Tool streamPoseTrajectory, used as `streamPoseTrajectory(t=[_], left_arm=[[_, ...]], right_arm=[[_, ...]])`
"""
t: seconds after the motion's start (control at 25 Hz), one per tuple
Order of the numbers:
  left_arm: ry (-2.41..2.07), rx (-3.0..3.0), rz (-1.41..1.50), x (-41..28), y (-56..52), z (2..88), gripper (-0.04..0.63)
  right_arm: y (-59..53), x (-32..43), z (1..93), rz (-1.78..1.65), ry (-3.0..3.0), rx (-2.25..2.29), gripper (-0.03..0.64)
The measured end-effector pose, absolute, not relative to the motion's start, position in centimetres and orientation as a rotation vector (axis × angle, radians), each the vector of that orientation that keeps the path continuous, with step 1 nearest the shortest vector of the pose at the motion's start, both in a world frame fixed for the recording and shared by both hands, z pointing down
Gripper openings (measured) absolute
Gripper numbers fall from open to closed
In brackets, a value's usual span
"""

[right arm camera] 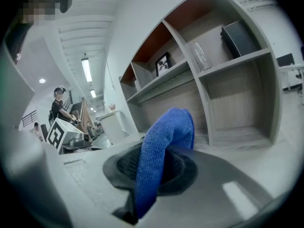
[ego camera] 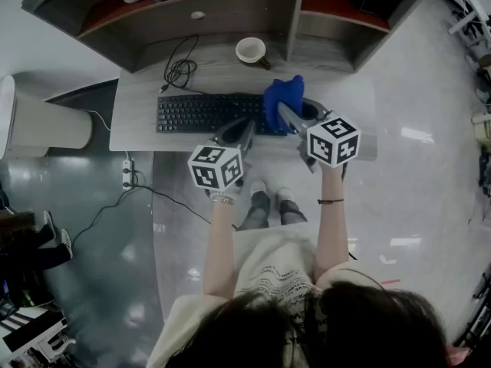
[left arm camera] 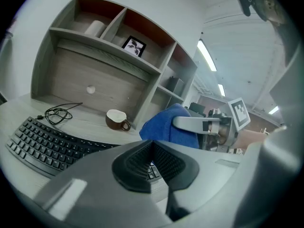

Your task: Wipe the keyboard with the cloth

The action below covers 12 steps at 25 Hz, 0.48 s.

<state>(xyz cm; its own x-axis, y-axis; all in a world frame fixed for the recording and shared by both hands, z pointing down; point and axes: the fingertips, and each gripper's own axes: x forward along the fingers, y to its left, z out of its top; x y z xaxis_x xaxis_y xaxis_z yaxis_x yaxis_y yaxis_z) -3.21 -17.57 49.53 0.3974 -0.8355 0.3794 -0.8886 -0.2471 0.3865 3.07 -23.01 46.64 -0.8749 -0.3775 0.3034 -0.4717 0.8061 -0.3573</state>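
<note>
A black keyboard [ego camera: 203, 113] lies on the grey desk [ego camera: 138, 133]; in the left gripper view the keyboard [left arm camera: 42, 144] fills the lower left. My right gripper [ego camera: 298, 115] is shut on a blue cloth [ego camera: 282, 100] and holds it bunched just above the keyboard's right end. In the right gripper view the cloth [right arm camera: 164, 148] stands up, pinched between the pads. My left gripper [ego camera: 239, 131] hovers over the keyboard's front right edge, shut with nothing in it, its pads [left arm camera: 164, 163] pressed together. The cloth [left arm camera: 164, 125] and a right finger [left arm camera: 194, 124] show beyond it.
A brown mug [ego camera: 252, 50] with a white inside stands behind the keyboard, and a coiled black cable [ego camera: 179, 71] lies at the back left. A shelf unit [ego camera: 230, 6] rises along the desk's rear. A power strip [ego camera: 127, 173] sits on the floor at left.
</note>
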Motion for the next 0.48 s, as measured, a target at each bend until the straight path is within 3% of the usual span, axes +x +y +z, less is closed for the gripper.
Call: streamPoseTrajectory(t=[0.48], left_arm=[[-1.246, 2.197, 0.185, -2.7, -18.4, 51.7, 0.003]], right_arm=[[-24.0, 4.0, 47.9, 0.660, -2.723, 0.874, 0.058]])
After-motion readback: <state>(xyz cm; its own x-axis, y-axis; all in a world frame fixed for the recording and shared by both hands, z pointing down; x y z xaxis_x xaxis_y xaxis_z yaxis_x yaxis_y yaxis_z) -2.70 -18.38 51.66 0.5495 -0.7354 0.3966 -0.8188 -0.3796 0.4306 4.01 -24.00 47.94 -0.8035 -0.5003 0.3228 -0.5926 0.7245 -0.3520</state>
